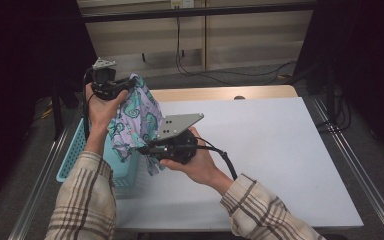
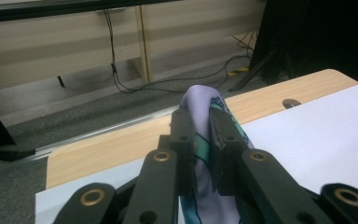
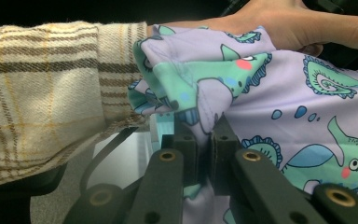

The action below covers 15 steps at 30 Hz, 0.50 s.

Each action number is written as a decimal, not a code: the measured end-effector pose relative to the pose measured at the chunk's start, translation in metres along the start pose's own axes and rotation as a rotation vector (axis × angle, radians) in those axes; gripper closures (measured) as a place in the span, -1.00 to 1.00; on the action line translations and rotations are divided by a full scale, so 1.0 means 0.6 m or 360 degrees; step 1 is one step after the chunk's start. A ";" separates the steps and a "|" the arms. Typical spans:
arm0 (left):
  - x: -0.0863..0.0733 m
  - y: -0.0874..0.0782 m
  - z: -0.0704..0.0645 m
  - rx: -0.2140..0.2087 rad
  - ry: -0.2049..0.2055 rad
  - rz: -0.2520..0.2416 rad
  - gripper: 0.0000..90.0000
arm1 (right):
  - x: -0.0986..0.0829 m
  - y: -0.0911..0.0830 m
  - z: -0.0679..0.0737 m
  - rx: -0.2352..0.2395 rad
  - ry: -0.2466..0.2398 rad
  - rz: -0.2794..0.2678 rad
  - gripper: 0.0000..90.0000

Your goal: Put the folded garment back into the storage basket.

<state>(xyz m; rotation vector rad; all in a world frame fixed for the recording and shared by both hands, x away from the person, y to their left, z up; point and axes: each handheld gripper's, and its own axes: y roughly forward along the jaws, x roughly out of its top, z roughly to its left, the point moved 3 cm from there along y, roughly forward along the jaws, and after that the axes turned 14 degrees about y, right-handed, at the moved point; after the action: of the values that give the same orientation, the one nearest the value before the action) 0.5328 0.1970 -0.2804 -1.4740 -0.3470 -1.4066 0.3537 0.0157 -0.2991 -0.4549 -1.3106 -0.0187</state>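
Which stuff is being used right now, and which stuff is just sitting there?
Being used:
patterned cloth, pinched in both claws
left claw
right claw

Just sitting there:
blue basket
white table top
floor cables

Count, high view: one patterned cloth (image 1: 135, 112), lilac with teal sea-creature print, left of centre. One light-blue slatted basket (image 1: 76, 155) at lower left, on the counter edge. One counter (image 1: 280, 150) with a white top, centre to right. Two grippers: left gripper (image 1: 122, 85) at upper left, right gripper (image 1: 147, 149) at centre. Two hands, two plaid sleeves at the bottom.
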 end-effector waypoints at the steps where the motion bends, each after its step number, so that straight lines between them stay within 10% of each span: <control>1: -0.001 -0.002 0.004 -0.0004 -0.0009 -0.0006 0.81 | 0.001 0.002 0.000 0.0001 -0.0004 -0.0001 0.90; 15: -0.020 -0.030 0.045 0.0053 -0.0016 0.0010 0.81 | 0.017 0.043 0.010 0.0043 -0.0025 0.0020 0.90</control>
<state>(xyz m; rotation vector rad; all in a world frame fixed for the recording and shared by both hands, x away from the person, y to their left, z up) 0.5307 0.2313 -0.2767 -1.4546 -0.3703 -1.3827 0.3580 0.0437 -0.2965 -0.4406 -1.3218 0.0131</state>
